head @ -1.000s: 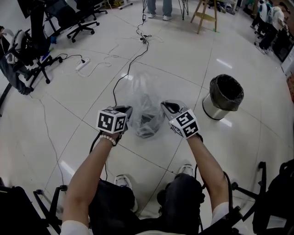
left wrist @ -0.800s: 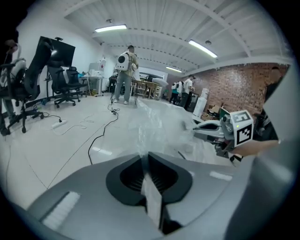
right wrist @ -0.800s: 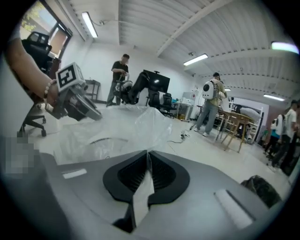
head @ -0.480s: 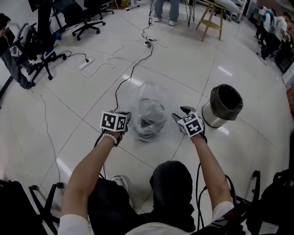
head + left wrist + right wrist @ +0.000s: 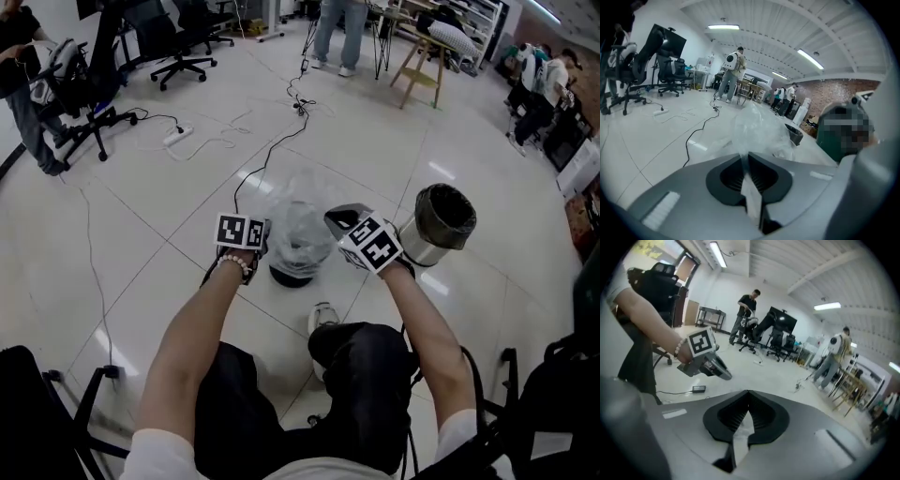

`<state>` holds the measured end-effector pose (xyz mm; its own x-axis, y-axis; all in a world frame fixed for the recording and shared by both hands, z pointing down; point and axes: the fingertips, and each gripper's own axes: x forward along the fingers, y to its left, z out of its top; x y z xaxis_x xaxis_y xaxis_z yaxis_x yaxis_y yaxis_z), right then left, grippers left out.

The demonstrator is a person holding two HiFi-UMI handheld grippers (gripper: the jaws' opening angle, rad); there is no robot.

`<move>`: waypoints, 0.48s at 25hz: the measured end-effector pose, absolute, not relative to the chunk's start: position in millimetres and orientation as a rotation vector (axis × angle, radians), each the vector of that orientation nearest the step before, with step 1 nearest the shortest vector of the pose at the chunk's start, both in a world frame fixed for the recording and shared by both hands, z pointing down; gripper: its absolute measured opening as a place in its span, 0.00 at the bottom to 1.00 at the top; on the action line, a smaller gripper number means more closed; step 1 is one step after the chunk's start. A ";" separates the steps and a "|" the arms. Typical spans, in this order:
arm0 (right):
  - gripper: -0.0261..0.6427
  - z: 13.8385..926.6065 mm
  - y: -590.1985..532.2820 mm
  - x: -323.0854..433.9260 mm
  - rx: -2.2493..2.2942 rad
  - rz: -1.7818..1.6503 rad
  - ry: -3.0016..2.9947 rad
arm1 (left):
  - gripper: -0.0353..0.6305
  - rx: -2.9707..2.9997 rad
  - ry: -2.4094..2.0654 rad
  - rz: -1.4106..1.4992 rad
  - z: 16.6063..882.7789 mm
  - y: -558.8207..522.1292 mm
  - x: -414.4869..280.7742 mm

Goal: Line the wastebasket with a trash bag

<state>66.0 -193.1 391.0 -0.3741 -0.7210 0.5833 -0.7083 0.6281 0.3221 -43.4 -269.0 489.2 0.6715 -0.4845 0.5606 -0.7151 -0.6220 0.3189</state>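
A clear trash bag [image 5: 302,228] hangs bunched between my two grippers. Under it on the floor is the dark round wastebasket [image 5: 291,276], mostly hidden by the film. My left gripper [image 5: 262,235] holds the bag's left edge. In the left gripper view its jaws [image 5: 745,158] are shut on the film and the bag [image 5: 759,129] balloons ahead of them. My right gripper [image 5: 341,221] is at the bag's right edge. Its jaws [image 5: 748,408] have just closed, and a fold of clear film is pinched between them. The left gripper [image 5: 707,363] also shows in the right gripper view.
A silver bin with a black liner [image 5: 438,225] stands just right of my right gripper. A black cable [image 5: 265,155] runs over the tiles to a power strip [image 5: 174,137]. Office chairs [image 5: 178,37], a wooden stool [image 5: 424,66] and standing people are farther off. My knee [image 5: 361,352] is below the bag.
My right gripper has moved left and up to the bag's edge, so the two grippers are closer together. The bag is more gathered and lifted. The left gripper has shifted slightly.
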 end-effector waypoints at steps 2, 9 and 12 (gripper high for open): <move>0.05 429.0 -190.8 58.5 1.027 0.223 -2.156 | 0.07 2.312 -0.957 0.577 490.3 -274.5 -47.8; 0.04 446.9 -211.4 27.0 0.831 0.151 -2.280 | 0.07 2.284 -0.998 0.408 479.8 -282.2 -42.7; 0.04 480.1 -236.4 18.6 0.779 0.098 -2.161 | 0.07 2.278 -0.988 0.408 483.1 -288.7 -42.1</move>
<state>18.6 -236.4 480.1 -0.4749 -0.4986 0.7252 -0.5622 0.8058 0.1859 -42.1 -288.7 483.1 0.6734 -0.5485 0.4956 -0.7384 -0.5321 0.4143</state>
